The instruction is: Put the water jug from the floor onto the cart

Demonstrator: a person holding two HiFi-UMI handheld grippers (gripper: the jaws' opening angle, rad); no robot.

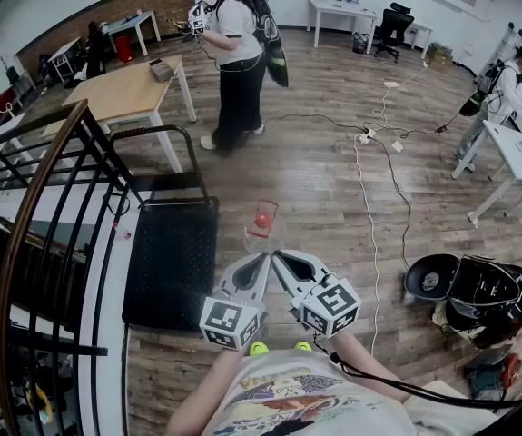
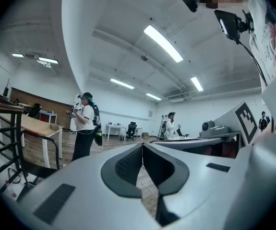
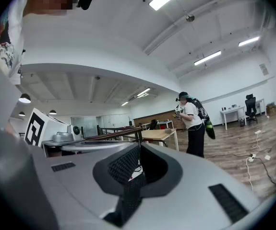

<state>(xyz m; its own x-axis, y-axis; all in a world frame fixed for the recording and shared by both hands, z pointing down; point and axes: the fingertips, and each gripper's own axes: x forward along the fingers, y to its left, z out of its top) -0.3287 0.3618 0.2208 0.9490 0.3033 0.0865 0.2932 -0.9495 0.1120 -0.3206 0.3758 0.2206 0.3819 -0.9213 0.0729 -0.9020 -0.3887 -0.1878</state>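
While both are pointing level, the left gripper (image 1: 261, 262) and right gripper (image 1: 280, 260) are keeping their jaws clenched on nothing, as each gripper view confirms. Only the head view is showing the water jug (image 1: 262, 219), clear and red-capped, sitting on the floor (image 1: 333, 180) at 12 o'clock from the tips, with the black cart (image 1: 172, 262) at its 8 o'clock. Both gripper views are showing a standing person (image 2: 85, 128).
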